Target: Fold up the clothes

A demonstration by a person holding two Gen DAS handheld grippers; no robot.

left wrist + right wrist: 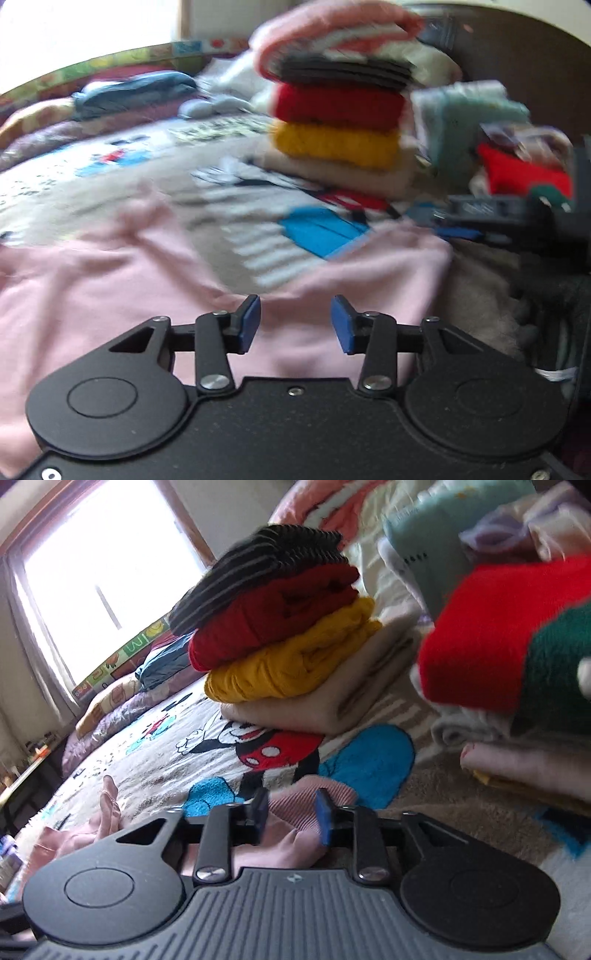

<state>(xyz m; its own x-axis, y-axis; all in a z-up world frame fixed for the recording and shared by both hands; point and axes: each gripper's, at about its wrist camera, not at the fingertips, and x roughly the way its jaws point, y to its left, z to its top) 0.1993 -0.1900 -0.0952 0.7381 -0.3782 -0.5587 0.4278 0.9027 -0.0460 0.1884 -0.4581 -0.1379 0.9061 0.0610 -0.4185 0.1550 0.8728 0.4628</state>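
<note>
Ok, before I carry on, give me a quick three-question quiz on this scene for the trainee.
1. Multiple choice: in the folded stack, what lies directly under the red sweater? A) a blue one B) a yellow one C) a green one
2. True or false: the left tool is clamped on a sweater from the stack.
3. Fill in: the garment spread out under the left tool is ____ in colour.

Key:
1. B, the yellow sweater.
2. False: its jaws stand apart and grip nothing.
3. Pink: the pink garment lies flat on the bed.
</note>
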